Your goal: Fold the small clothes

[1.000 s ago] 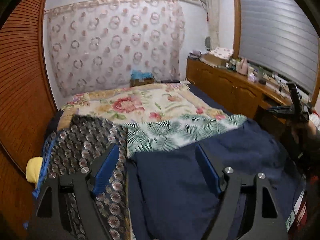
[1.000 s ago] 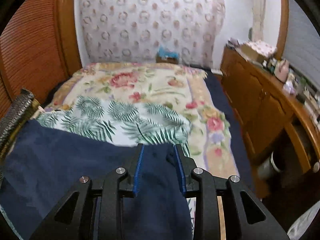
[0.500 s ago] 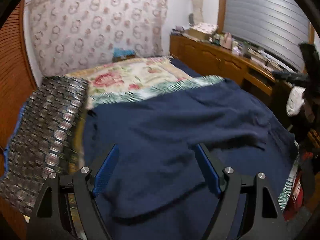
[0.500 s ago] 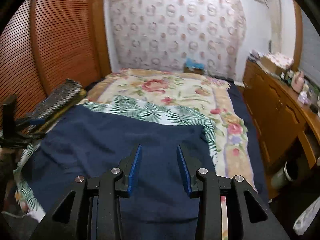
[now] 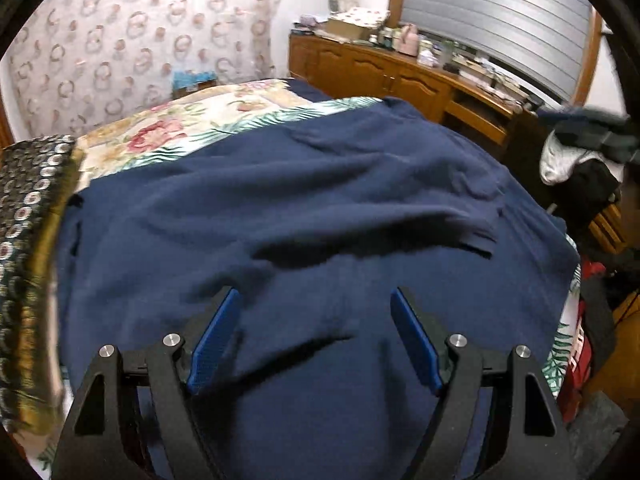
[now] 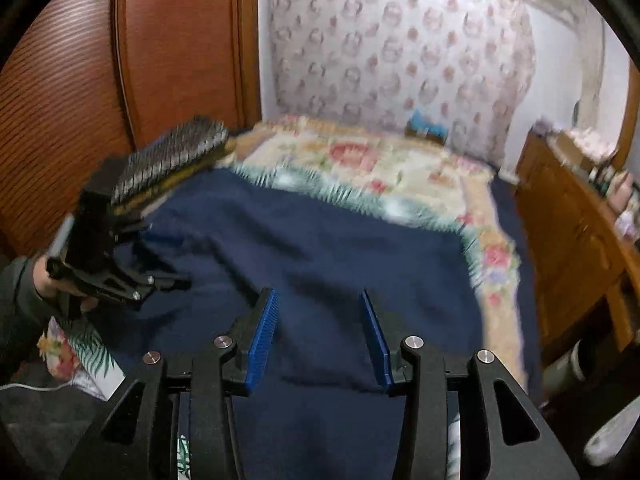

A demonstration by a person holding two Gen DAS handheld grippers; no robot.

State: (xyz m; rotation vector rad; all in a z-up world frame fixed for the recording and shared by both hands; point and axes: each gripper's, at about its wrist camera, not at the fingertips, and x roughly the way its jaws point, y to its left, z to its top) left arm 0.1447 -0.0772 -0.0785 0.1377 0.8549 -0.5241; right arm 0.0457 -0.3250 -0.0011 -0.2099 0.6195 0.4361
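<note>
Navy garment (image 5: 304, 208) now released; right gripper (image 6: 318, 334) wider

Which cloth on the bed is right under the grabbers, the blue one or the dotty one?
The plain navy garment, spread flat beneath both open grippers. The dark circle-patterned cloth lies off at the bed's left edge.

Navy garment (image 5: 304, 208), soft knit, spread flat and open across bed. Wrinkled, with long diagonal creases through middle. Far edge at 12 o'clock, reaching fern-print sheet; near part running toward 6 o'clock; right edge draped toward 3 o'clock.
</note>
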